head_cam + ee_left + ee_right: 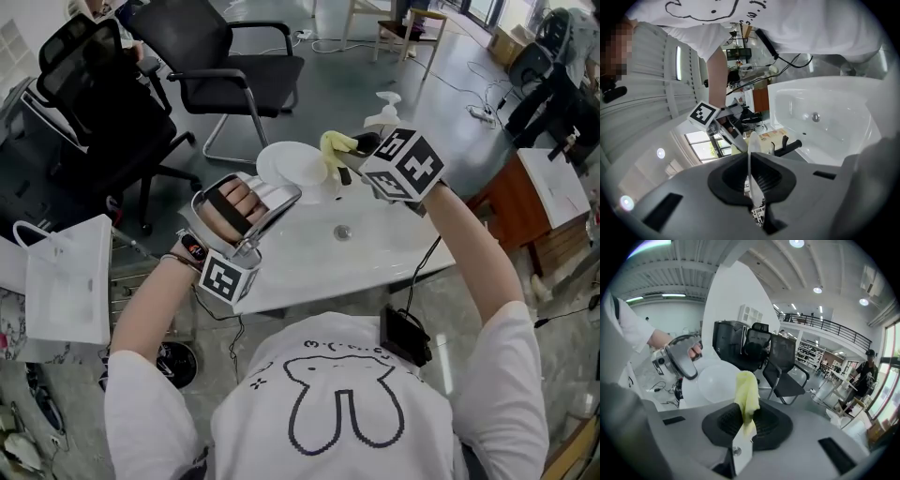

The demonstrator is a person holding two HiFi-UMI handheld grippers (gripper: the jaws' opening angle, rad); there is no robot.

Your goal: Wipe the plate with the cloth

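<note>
**One plate, one cloth, both held up over the sink**

There is one white sink in front of the person, with two black chairs behind it: an office chair on the left and a sled-base chair further back. One white pump bottle stands at the sink's far rim.

One white plate is lifted on edge above the sink's far left corner. The left gripper has its jaws closed tight on the plate's rim, and its own view shows the plate edge-on between the pads.

One yellow cloth sits at the plate's right side. The right gripper has it pinched in closed jaws, a fold sticking up past the tips. From here I can't tell if the cloth actually touches the plate.

The left forearm comes up from the lower left, fingers wrapped in the handle, and that gripper points about level. The right arm reaches forward nearly straight, its gripper tipped downward toward the plate's face.
</note>
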